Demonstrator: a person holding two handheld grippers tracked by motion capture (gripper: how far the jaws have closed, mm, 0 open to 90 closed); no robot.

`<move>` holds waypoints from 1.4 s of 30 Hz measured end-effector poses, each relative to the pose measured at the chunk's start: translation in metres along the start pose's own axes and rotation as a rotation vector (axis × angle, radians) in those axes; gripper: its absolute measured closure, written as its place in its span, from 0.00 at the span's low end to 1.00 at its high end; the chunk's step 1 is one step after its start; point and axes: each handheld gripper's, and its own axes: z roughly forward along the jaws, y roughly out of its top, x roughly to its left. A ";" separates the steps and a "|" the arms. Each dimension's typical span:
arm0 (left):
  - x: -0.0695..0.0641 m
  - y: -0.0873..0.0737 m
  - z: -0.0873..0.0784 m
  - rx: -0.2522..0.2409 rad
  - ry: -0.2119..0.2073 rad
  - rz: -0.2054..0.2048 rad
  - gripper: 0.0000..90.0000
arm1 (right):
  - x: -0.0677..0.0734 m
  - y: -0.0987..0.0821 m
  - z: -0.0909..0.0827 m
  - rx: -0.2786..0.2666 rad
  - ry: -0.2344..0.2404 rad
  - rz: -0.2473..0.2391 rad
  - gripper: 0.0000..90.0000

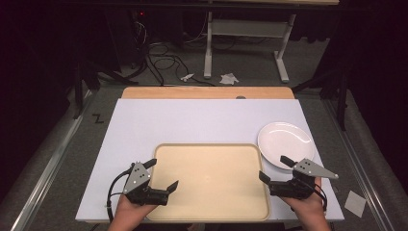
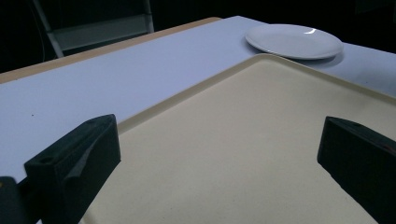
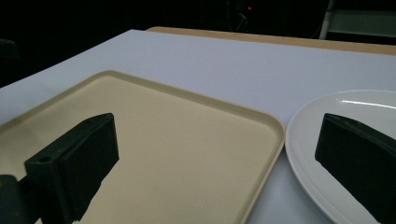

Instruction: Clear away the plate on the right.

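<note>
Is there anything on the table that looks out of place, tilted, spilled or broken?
Nothing stands out. The beige tray lies flat and square on the white table, the white plate sits whole beside its far right corner, and nothing is spilled.

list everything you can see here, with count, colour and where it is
beige rectangular plastic tray: 1, beige, near middle of the white sheet, between the two grippers
round white plate: 1, white, right of the tray's far right corner, very close to its rim
white table cover sheet: 1, white, over the table top
wooden table top: 1, light wood, strip showing along the far edge
crumpled white paper scraps: 2, white, on the floor beyond the table
white paper square: 1, white, on the floor at near right
black cables: several, black, on the floor beyond the table
left gripper: 1, black with grey plate, over the tray's left edge, fingers apart, holding nothing
right gripper: 1, black with grey plate, at the tray's right edge by the plate, fingers apart, holding nothing
</note>
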 end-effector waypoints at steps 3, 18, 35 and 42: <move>0.000 0.000 0.000 -0.002 0.001 0.001 0.00 | 0.000 0.000 0.000 -0.001 -0.001 -0.001 0.00; 0.000 0.000 0.000 -0.002 -0.001 0.004 0.00 | 0.000 0.000 0.000 -0.002 -0.001 -0.009 0.00; 0.005 0.001 -0.005 -0.034 -0.007 -0.024 0.00 | -0.011 -0.001 -0.004 -0.004 -0.027 0.008 0.00; 0.007 0.000 -0.005 -0.036 -0.005 -0.028 0.00 | -0.021 -0.001 -0.008 -0.002 -0.048 0.038 0.00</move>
